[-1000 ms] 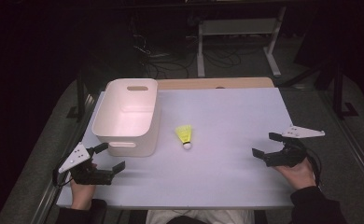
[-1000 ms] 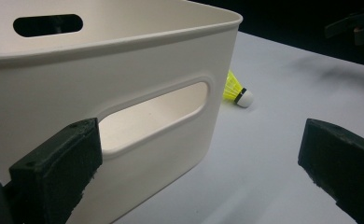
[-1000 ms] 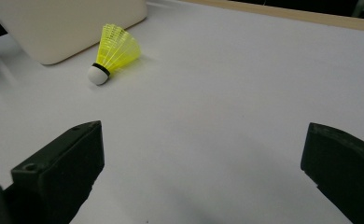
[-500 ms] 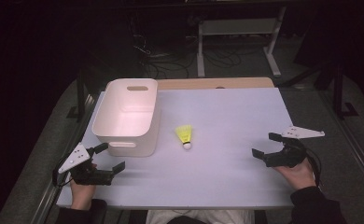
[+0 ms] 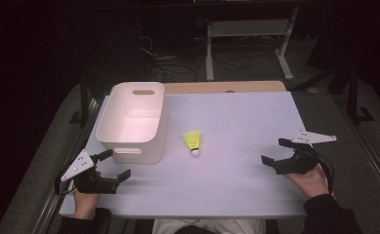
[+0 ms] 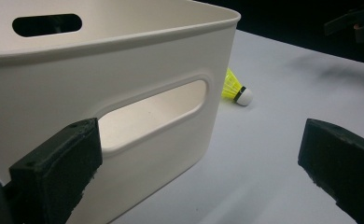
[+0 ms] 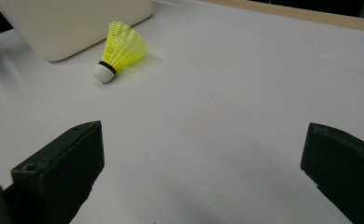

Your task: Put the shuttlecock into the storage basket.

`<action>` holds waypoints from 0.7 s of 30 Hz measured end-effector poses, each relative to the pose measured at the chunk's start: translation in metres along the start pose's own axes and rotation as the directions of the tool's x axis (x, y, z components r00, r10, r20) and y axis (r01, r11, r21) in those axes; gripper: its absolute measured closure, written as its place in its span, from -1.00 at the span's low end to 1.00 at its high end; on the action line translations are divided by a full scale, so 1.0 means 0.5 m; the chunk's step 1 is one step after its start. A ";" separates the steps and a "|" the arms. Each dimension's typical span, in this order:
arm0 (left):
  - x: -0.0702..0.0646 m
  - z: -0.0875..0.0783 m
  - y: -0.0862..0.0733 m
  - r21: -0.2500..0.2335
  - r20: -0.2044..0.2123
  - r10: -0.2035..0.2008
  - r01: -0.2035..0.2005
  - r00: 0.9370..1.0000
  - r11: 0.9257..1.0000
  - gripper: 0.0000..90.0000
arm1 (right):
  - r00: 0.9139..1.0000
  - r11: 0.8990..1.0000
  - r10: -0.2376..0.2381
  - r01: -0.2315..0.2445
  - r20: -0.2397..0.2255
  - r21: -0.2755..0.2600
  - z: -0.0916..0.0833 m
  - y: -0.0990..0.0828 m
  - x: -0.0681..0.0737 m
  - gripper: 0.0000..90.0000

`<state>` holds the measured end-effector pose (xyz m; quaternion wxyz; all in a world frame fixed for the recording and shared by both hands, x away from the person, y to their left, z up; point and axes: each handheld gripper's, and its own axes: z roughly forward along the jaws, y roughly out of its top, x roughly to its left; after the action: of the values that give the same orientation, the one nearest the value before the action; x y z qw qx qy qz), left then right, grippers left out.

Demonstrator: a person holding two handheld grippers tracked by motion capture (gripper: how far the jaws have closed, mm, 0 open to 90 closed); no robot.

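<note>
Both tools, left [image 5: 114, 165] and right [image 5: 277, 152], rest spread wide on the counter [image 5: 237, 122]; the bin [image 6: 124, 93] half-hides the shuttlecock [image 6: 236, 88].

So the bin [image 5: 135, 121] sits on the left half of the table [image 5: 237, 122], toward the back, and the shuttlecock [image 5: 193, 142] lies on the tabletop just to its right, near the bin's front corner but not touching it. The left gripper [image 5: 114, 165] is at the table's front left corner, right in front of the bin, jaws spread wide. The right gripper [image 5: 275, 152] is over by the right edge with its jaws apart too, well away from the shuttlecock, which lies between the two.
</note>
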<state>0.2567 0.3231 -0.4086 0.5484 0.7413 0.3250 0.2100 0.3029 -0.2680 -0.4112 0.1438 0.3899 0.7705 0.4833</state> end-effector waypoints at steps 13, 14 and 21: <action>0.000 0.001 -0.001 0.003 0.001 0.000 0.000 1.000 1.000 -1.00 | 0.999 0.999 -0.037 0.037 -0.002 0.016 -0.001 0.034 0.011 -1.00; 0.000 0.001 0.000 0.003 0.001 0.002 -0.002 1.000 1.000 -1.00 | 0.999 0.999 -0.041 0.041 -0.001 0.019 -0.002 0.037 0.012 -1.00; -0.001 0.001 -0.001 0.004 0.001 0.001 -0.001 1.000 1.000 -1.00 | 0.998 0.998 -0.060 0.060 -0.011 0.034 0.004 0.057 0.018 -1.00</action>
<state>0.2568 0.3225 -0.4091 0.5468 0.7428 0.3247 0.2093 0.3115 -0.2536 -0.3867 0.1475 0.3666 0.7907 0.4675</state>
